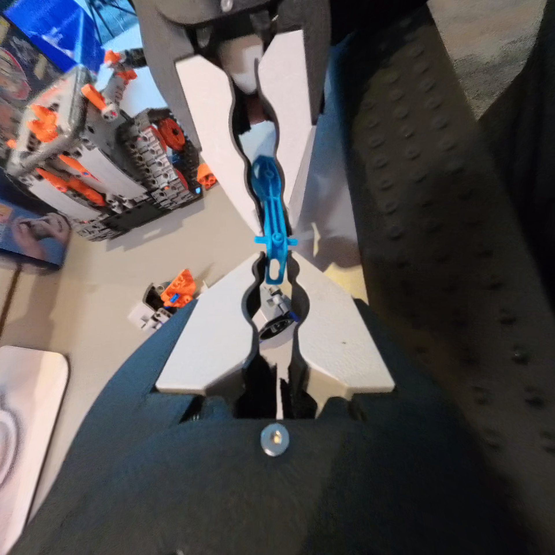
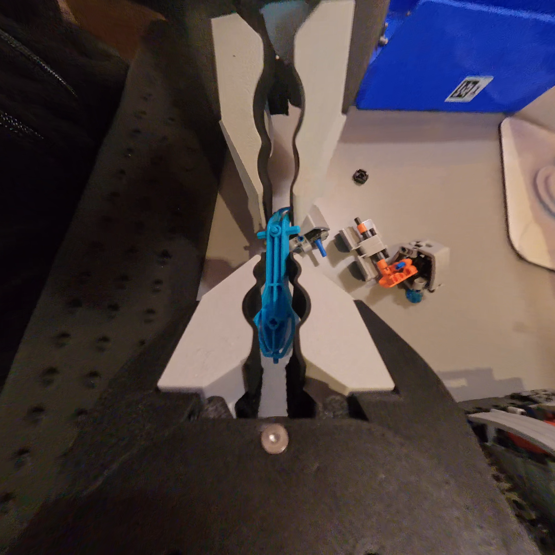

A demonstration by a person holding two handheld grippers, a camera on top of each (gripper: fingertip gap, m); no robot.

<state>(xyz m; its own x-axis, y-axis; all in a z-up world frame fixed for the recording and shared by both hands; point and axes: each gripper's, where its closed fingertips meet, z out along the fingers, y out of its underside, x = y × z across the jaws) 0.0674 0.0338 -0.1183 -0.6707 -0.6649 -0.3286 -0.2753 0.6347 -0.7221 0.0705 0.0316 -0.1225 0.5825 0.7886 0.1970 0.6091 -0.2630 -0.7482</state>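
Broadly, everything sits on a pale table [image 2: 390, 150], with a big blue bin [image 2: 450, 45] at its far edge and a white tray [image 2: 528, 186] off to one side. Next in size is a brick-built tracked vehicle [image 1: 99, 168] in grey, black and orange, standing well apart from both tools. The two grippers meet nose to nose above the table. The left gripper [image 1: 274, 264] has its jaws drawn narrow on the slim slotted end of a blue piece. The right gripper [image 2: 274, 262] is closed just as tightly around the broad oval end, which lies deep between its fingers in the scalloped recess. Below them on the table lie a grey block with orange connectors [image 2: 363, 252], a grey shell holding an orange part [image 2: 420, 264], and, just beside the left fingertips, a grey piece with a blue pin [image 2: 312, 234]. The blue piece [image 2: 271, 300] itself is thin, ribbed and translucent, with a short cross-bar near its middle showing in the gap between the two sets of tips. It is held clear of the table. As a judgement, so slender a part calls for the two tools to stay in line, since twisting could bend it or let the slim end slip. A tiny black piece [image 2: 359, 175] lies alone nearer the bin.
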